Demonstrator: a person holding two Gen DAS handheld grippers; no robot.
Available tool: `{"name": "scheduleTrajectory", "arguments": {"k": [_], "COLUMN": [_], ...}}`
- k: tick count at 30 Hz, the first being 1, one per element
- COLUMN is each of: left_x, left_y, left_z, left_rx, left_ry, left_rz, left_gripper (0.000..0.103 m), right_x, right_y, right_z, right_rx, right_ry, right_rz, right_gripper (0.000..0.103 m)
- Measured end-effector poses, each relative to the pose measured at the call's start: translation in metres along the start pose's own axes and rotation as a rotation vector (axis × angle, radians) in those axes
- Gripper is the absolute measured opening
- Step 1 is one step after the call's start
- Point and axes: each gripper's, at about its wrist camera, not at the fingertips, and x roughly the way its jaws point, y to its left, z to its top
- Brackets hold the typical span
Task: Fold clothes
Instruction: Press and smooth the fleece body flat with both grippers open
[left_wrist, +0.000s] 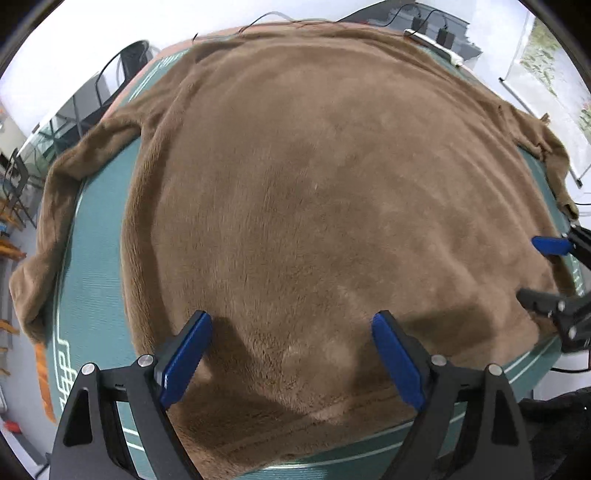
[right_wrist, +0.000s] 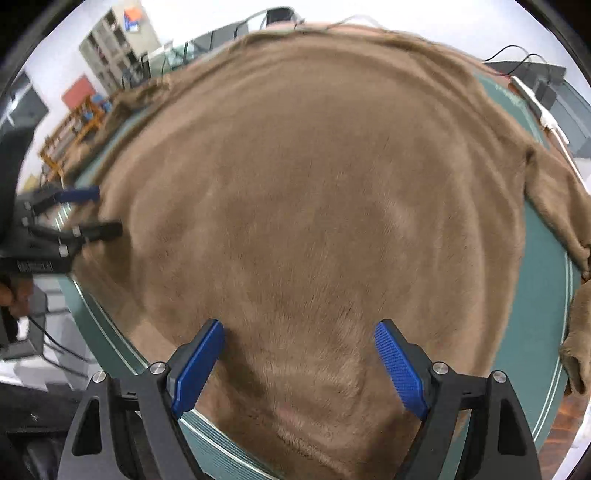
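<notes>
A brown fleece sweater (left_wrist: 314, 184) (right_wrist: 314, 184) lies spread flat on a green mat (left_wrist: 96, 258) (right_wrist: 535, 332). One sleeve (left_wrist: 55, 221) droops over the mat's left edge, and the other sleeve (right_wrist: 554, 206) trails off to the right. My left gripper (left_wrist: 291, 317) hovers open over the sweater's near left part, close to the hem, with nothing clamped between its blue pads. My right gripper (right_wrist: 299, 325) stands open the same way over the near right part. Each gripper shows in the other's view: the right gripper (left_wrist: 528, 266) at the right edge, the left gripper (right_wrist: 109, 209) at the left edge.
Cables and black power adapters (left_wrist: 443, 33) lie past the far edge of the table. Orange wooden furniture (right_wrist: 70, 129) and a shelf unit (right_wrist: 110, 48) stand beyond the left side. A person's hand (right_wrist: 14, 291) holds the left gripper's handle.
</notes>
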Motion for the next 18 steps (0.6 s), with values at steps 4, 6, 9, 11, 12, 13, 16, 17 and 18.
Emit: {"name": "scheduleTrajectory", "arguments": {"k": [4,6,9,11,12,13,16,17,18], "left_x": [0.002,0.001,-0.002,-0.003,-0.003,-0.004,-0.007,-0.007,-0.008], "left_y": [0.009,0.014,0.017,0.017,0.017,0.017,0.018,0.018,0.019], "left_z": [-0.015,-0.022,-0.031,-0.034,-0.035,-0.038,-0.044,-0.045,-0.046], "left_rx": [-0.027,-0.04,-0.055,-0.051,-0.049,-0.047,-0.042,-0.043,-0.044], "left_ry": [0.005,-0.002,-0.012,-0.01,-0.009,-0.01,-0.015,-0.016,-0.016], "left_rz": [-0.008,-0.009,-0.013,-0.011,-0.013,-0.015,-0.019,-0.019,-0.019], "left_gripper": [0.091,0.091,0.091,0.091,0.091,0.092,0.092,0.092,0.092], "right_x": [0.001,0.0,-0.003,-0.004,-0.005,-0.007,-0.01,-0.011,-0.012], "right_y": [0.005,0.003,-0.003,-0.003,-0.002,-0.003,-0.005,-0.006,-0.01], "right_z": [-0.017,-0.024,-0.034,-0.038,-0.04,-0.043,-0.051,-0.052,-0.052], "right_rx": [-0.052,-0.048,-0.026,-0.027,-0.027,-0.029,-0.036,-0.037,-0.038], "right_ry": [0.007,0.003,0.005,0.009,0.01,0.011,0.008,0.003,-0.001], "right_rz": [-0.045,-0.046,-0.02,-0.013,-0.009,-0.004,0.009,0.013,0.017], "right_gripper": [0.089,0.094,0.101,0.102,0.102,0.102,0.102,0.103,0.103]}}
